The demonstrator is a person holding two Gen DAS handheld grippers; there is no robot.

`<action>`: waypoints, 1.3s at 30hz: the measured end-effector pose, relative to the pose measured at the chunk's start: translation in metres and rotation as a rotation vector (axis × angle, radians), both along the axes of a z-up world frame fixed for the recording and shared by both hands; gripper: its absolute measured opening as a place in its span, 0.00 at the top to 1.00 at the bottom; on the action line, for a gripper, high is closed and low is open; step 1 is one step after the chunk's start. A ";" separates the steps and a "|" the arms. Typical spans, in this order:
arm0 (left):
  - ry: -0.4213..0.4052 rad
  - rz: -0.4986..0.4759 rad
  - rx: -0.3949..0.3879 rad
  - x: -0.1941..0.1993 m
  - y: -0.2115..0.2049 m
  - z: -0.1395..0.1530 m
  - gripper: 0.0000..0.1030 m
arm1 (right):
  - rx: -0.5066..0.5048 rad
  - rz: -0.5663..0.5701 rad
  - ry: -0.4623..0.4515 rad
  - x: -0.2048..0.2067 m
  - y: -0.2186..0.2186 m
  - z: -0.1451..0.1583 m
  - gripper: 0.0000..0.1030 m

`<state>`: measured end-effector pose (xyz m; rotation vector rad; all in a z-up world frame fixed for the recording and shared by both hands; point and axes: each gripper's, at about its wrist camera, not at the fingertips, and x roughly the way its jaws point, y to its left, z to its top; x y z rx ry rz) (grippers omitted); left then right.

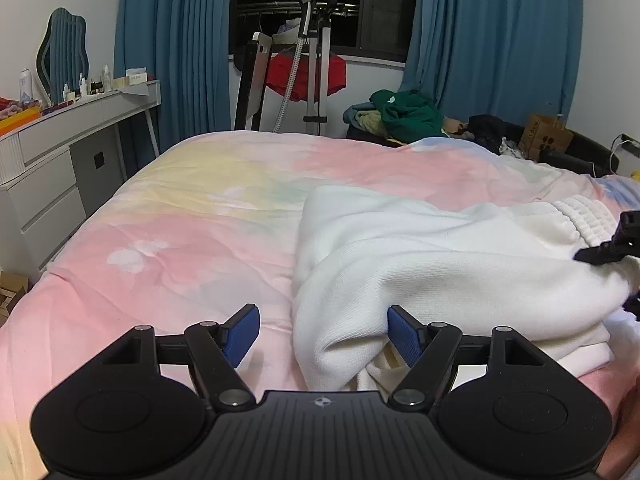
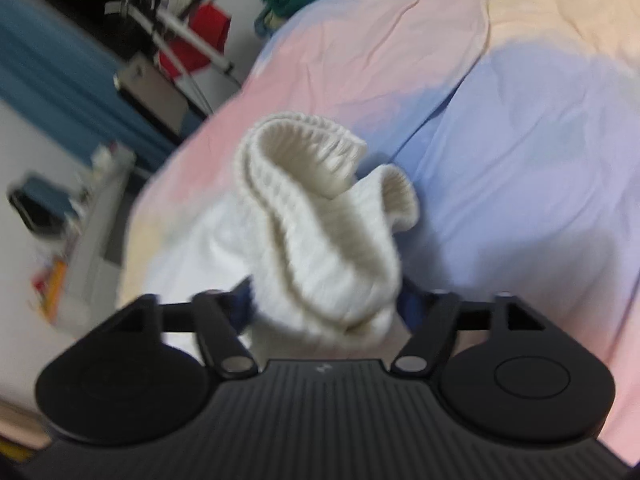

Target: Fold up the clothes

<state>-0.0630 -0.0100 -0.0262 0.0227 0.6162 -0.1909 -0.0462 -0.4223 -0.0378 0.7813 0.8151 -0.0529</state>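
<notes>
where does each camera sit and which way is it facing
Left wrist: on the left gripper, looking across the bed toward the window; its open fingers and the right gripper's tip show.
Right wrist: on the right gripper, tilted down at the ribbed cuff between its fingers.
Both share the white sweater, bed and curtains.

The left tool [image 1: 323, 334] points down at a slant, its blue-padded jaws spread wide with the pads pressing on nothing. The right tool [image 2: 324, 306] also tilts downward, its jaws standing wide, the picture blurred around them.
</notes>
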 end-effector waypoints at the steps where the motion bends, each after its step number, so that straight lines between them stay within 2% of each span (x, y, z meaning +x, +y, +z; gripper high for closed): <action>1: 0.008 -0.001 -0.002 0.000 0.000 0.000 0.29 | -0.008 0.016 0.009 -0.001 -0.002 -0.001 0.16; 4: 0.027 -0.001 -0.004 0.001 0.000 0.000 0.29 | 0.112 0.025 0.052 0.002 -0.009 -0.018 0.18; 8: 0.066 -0.010 -0.037 0.005 0.002 -0.001 0.29 | 0.080 0.038 0.039 0.011 -0.008 -0.022 0.13; 10: 0.082 -0.012 -0.048 0.006 0.001 -0.002 0.29 | 0.097 0.067 0.043 0.016 -0.002 -0.025 0.09; 19: 0.110 -0.025 -0.107 0.005 0.004 0.001 0.31 | 0.108 0.093 0.071 0.022 0.005 -0.039 0.10; 21: 0.115 -0.053 -0.147 0.003 0.008 0.007 0.29 | 0.099 0.101 0.068 0.021 0.007 -0.038 0.10; 22: 0.114 -0.082 -0.174 0.001 0.009 0.010 0.24 | 0.099 0.103 0.067 0.021 0.007 -0.037 0.11; 23: 0.108 -0.108 -0.196 -0.001 0.010 0.013 0.20 | 0.099 0.103 0.065 0.021 0.007 -0.037 0.11; 29: 0.090 -0.158 -0.245 0.002 0.014 0.030 0.18 | 0.065 0.101 0.059 0.017 0.006 -0.032 0.28; 31: 0.130 -0.132 -0.253 0.018 0.015 0.032 0.15 | 0.029 0.109 0.047 0.015 0.009 -0.027 0.35; 34: 0.211 -0.088 -0.273 0.050 0.017 0.029 0.09 | 0.003 0.108 0.030 0.013 0.011 -0.021 0.40; 36: 0.285 -0.080 -0.289 0.076 0.017 0.022 0.09 | 0.005 0.103 0.021 0.012 0.009 -0.020 0.43; 39: 0.351 -0.178 -0.341 0.103 0.015 0.007 0.08 | 0.009 0.098 0.008 0.011 0.007 -0.018 0.45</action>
